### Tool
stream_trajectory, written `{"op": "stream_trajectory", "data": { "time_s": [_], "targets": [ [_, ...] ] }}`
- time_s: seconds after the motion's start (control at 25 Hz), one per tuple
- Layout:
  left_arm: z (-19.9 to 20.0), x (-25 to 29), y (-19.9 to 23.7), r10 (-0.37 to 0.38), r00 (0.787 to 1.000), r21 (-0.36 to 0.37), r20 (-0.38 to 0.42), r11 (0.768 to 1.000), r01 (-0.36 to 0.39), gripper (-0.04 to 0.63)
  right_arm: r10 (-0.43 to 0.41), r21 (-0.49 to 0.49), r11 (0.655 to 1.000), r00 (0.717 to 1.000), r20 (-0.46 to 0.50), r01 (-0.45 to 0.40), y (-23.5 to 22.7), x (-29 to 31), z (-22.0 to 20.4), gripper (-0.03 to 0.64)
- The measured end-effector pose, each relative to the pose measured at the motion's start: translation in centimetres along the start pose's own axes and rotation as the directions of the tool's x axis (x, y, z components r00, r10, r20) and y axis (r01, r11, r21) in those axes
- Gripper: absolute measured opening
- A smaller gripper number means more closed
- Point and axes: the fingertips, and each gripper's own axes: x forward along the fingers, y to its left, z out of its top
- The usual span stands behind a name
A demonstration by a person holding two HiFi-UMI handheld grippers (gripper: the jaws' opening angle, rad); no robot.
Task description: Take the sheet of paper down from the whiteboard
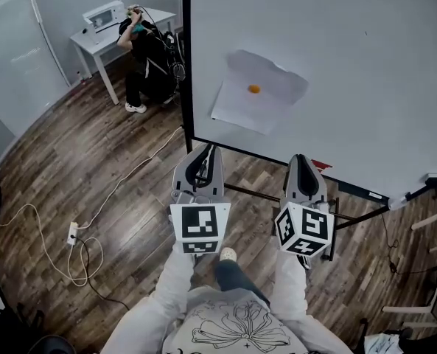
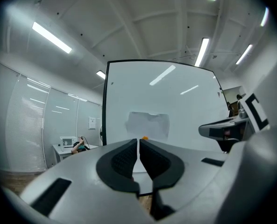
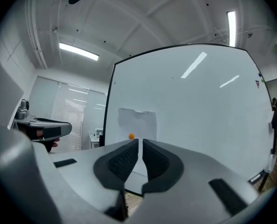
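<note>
A white sheet of paper [image 1: 261,94] hangs on the whiteboard [image 1: 351,65], pinned by a small orange magnet [image 1: 254,89]; its top edge is ragged. Both grippers are held level in front of the board's lower edge, short of the paper and touching nothing. In the head view the left gripper [image 1: 205,153] is below the sheet's left corner and the right gripper [image 1: 301,161] is below and to its right. The left gripper [image 2: 138,142] shows its pads together and empty, with the paper [image 2: 147,124] and magnet [image 2: 145,137] ahead. On the right gripper [image 3: 140,142] only a thin slit shows, with the paper [image 3: 137,121] ahead.
A person [image 1: 146,54] sits at a white desk [image 1: 93,39] at the far left. Cables and a power strip [image 1: 72,233] lie on the wooden floor. The whiteboard's stand bar [image 1: 351,218] runs low beside my right gripper.
</note>
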Motion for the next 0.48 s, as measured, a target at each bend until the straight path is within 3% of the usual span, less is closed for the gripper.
{"op": "stream_trajectory", "data": {
  "time_s": [0.48],
  "targets": [
    [-0.1, 12.1, -1.4, 0.070, 0.998, -0.008, -0.003, 0.998, -0.070, 0.017, 0.072, -0.024, 0.997, 0.997, 0.006, -0.072, -6.1, 11.6, 0.1, 0.054]
  ]
}}
